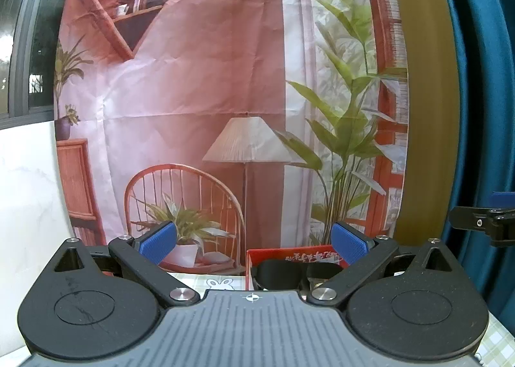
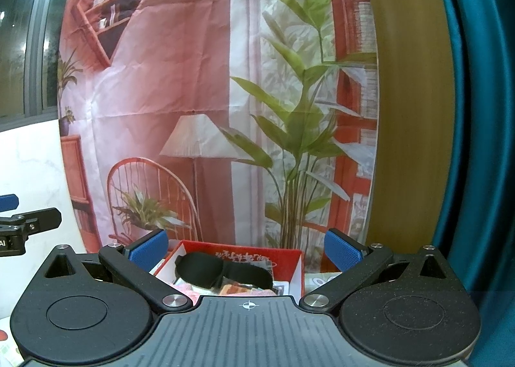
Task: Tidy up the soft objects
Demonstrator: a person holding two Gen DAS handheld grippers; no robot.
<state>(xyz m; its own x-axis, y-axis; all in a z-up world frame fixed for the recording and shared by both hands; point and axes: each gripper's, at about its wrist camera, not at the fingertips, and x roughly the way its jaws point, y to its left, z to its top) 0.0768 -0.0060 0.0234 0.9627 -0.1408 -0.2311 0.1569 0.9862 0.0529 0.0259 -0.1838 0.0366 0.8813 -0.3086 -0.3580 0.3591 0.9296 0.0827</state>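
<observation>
Two spread tools (image 2: 246, 252); black eye mask (image 2: 222, 273) ahead, in red box (image 2: 297, 270).

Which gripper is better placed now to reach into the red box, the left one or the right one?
Probably the right gripper: the red box with the black eye mask lies centred between its open fingers. For the left gripper, the box sits off toward its right finger.

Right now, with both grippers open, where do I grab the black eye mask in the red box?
Judgement call: pinch the eye mask at its narrow middle, between the two domed cups, coming down from above with the right gripper. It lies across the top of the other items in the red box, whose walls block a side approach. The left gripper sees less of it.
</observation>
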